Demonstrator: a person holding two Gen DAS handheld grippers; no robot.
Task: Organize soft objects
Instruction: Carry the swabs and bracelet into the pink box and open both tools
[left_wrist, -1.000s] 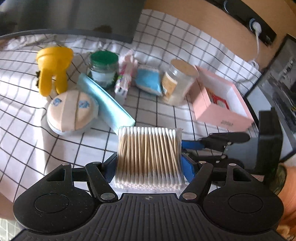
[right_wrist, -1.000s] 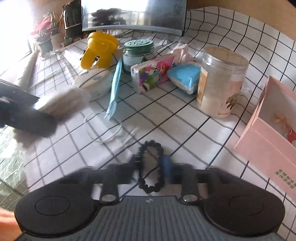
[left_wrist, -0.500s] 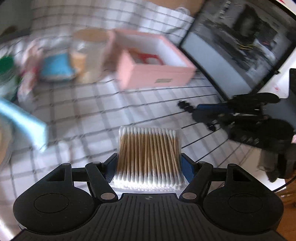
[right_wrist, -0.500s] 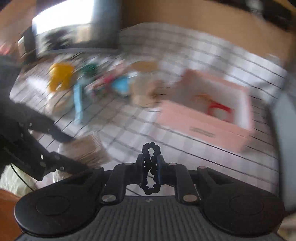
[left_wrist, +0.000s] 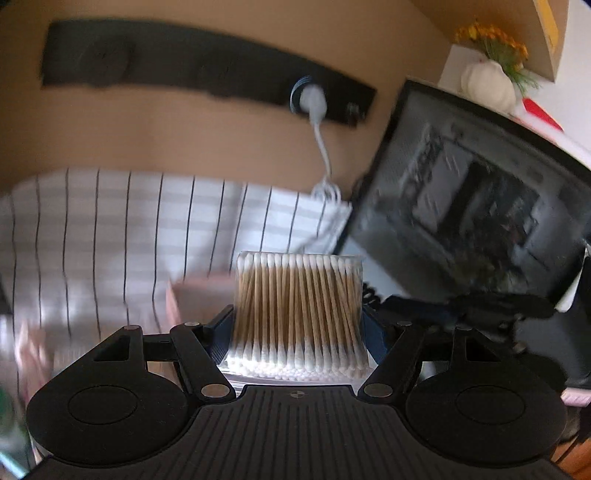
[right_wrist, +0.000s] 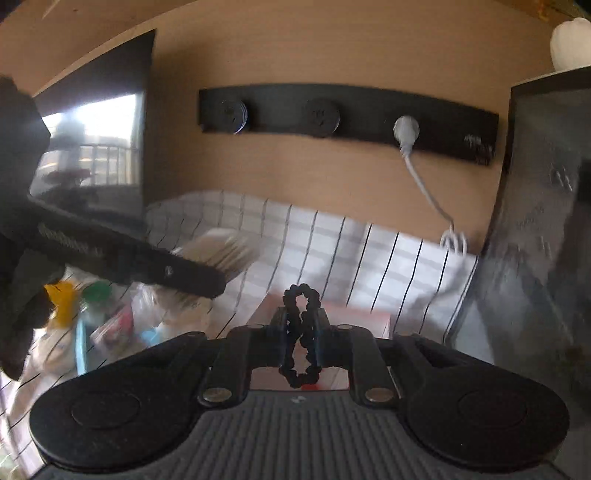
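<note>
A tan wall with one black socket strip (right_wrist: 347, 114) and one white plug (right_wrist: 405, 130) rises behind the white cloth with black grid lines (left_wrist: 110, 221). The left gripper (left_wrist: 298, 328) clamps one pack of cotton swabs (left_wrist: 299, 314) between its blue pads, held above the cloth, while the right gripper (right_wrist: 300, 338) is pinched tight on one black bead bracelet (right_wrist: 301, 332) over the pink box (right_wrist: 332, 314), with one dark framed panel (left_wrist: 469, 206) standing to the right. Only the right wrist view shows the blurred yellow toy (right_wrist: 62, 299), green-lidded jar (right_wrist: 96, 291) and packets at left, partly hidden behind the left gripper's arm, and the second dark panel (right_wrist: 92, 147) against the wall.
</note>
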